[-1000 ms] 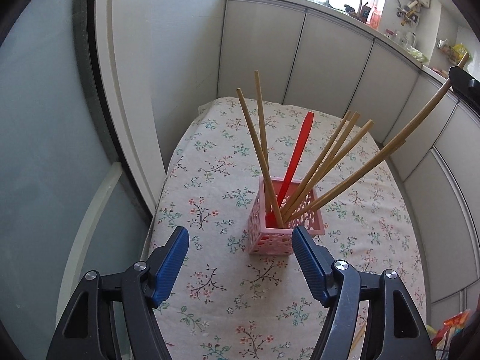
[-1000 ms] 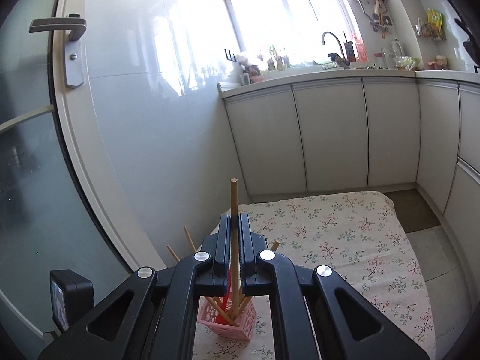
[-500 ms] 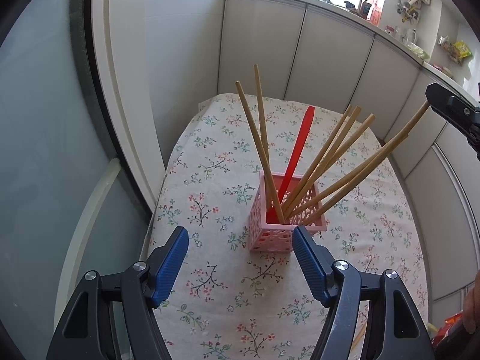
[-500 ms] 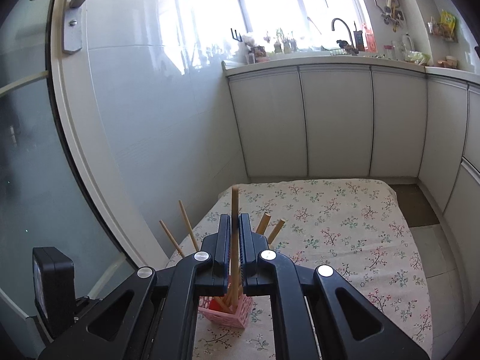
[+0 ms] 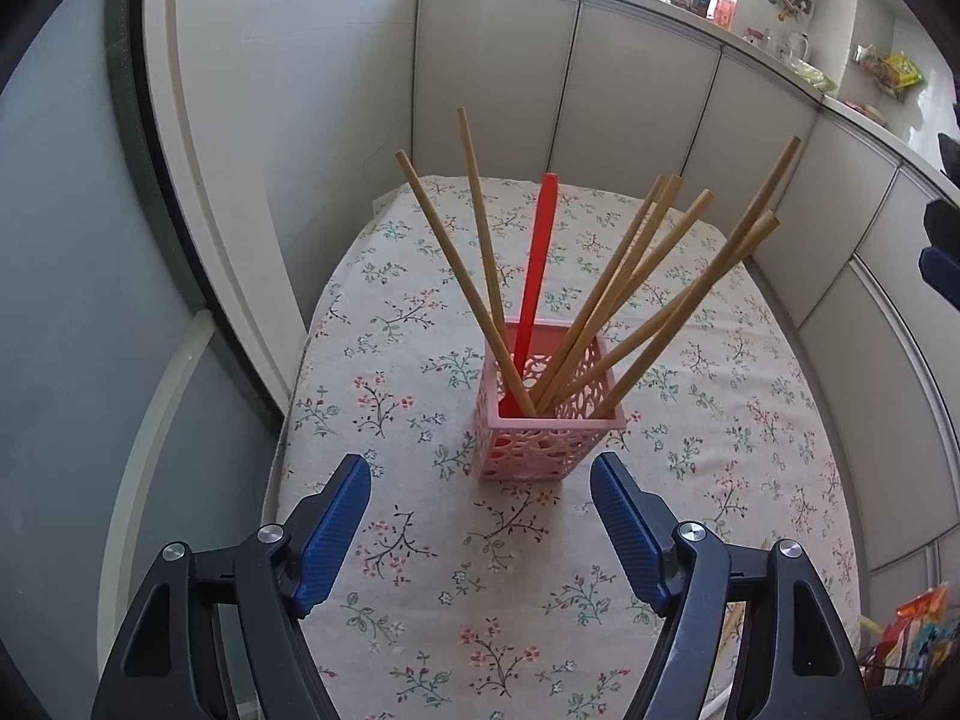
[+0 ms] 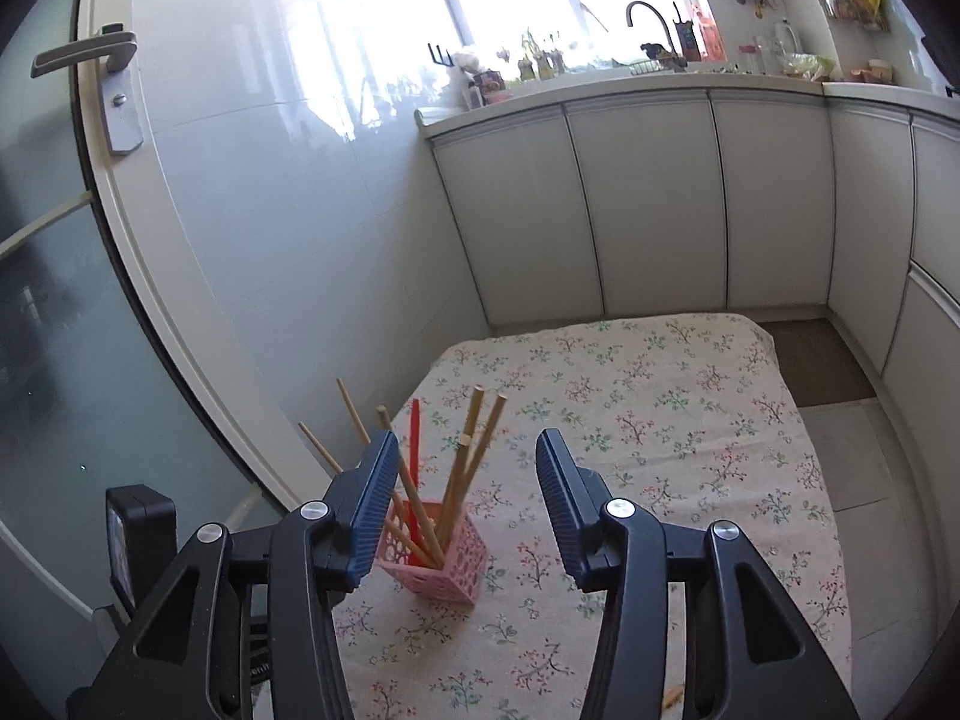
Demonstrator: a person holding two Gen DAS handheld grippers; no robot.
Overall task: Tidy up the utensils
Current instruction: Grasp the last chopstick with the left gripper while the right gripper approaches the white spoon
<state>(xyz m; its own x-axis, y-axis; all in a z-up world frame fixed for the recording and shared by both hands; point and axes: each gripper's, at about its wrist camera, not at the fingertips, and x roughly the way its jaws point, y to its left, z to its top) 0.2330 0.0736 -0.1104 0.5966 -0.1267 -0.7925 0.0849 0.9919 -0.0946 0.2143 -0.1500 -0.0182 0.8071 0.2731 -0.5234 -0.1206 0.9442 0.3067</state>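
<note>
A pink perforated holder point(image 5: 543, 420) stands on the floral tablecloth point(image 5: 390, 372). It holds several wooden chopsticks point(image 5: 624, 282) and one red utensil point(image 5: 536, 264), all leaning outward. My left gripper point(image 5: 480, 495) is open and empty, just in front of the holder. My right gripper point(image 6: 468, 483) is open and empty, above and to the right of the holder point(image 6: 441, 567). Its blue pad shows at the right edge of the left wrist view point(image 5: 942, 273).
White cabinets point(image 6: 648, 204) line the far and right sides of the table. A glass door with a handle point(image 6: 84, 54) is on the left. The table's left edge point(image 5: 294, 408) is close to the door frame. A wooden stick end point(image 6: 672, 696) lies near the table's front.
My right gripper opened and let go of the wooden chopstick, which now stands in the holder. The right gripper has drawn back up and to the right.
</note>
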